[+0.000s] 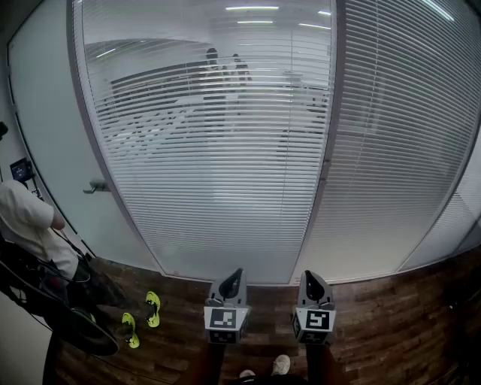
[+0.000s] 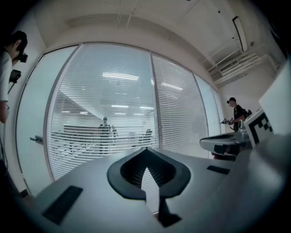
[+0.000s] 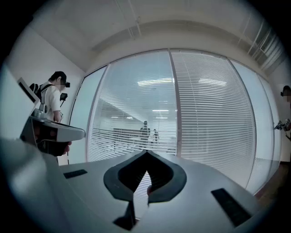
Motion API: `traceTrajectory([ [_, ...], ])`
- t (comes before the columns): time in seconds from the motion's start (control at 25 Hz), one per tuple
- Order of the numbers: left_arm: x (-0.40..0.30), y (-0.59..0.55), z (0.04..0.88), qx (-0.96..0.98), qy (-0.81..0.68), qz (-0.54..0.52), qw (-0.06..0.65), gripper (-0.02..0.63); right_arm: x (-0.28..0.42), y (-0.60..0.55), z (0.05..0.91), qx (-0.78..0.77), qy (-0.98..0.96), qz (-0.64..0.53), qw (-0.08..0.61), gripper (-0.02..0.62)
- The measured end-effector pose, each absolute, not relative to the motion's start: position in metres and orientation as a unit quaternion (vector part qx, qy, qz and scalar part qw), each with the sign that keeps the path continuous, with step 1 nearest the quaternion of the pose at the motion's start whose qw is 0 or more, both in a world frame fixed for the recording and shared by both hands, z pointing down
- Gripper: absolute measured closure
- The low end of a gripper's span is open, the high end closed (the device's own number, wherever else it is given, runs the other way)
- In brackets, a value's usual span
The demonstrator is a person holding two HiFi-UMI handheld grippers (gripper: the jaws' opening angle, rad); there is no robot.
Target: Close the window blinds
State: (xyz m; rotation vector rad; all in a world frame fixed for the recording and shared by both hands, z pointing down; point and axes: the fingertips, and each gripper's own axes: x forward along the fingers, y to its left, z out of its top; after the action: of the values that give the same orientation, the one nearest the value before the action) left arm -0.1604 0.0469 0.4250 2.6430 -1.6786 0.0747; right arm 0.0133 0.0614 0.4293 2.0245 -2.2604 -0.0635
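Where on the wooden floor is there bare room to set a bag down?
Free: the dark wooden floor right of the right gripper, along the white slatted blinds. Crowded: the left side, with yellow-green shoes and a person in a white shirt.

Even, cool indoor light. Light strips [image 1: 252, 9] glare on the blinds [image 1: 225, 165] ahead of the jaws; fisheye bending, dark corners, near jaws blurred.
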Motion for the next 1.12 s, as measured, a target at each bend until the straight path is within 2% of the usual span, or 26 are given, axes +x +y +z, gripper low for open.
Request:
traceTrajectory([
  [0.52, -0.153, 0.043, 0.431, 0.848, -0.53, 0.018, 0.01, 0.606, 0.011, 0.062, 0.434, 0.658, -0.751, -0.027, 0.042, 0.594],
  [1.12, -0.152, 0.034, 0.444, 0.849, -0.527, 0.034, 0.009, 0.606, 0.014, 0.056, 0.451, 0.672, -0.738, -0.011, 0.063, 0.594],
])
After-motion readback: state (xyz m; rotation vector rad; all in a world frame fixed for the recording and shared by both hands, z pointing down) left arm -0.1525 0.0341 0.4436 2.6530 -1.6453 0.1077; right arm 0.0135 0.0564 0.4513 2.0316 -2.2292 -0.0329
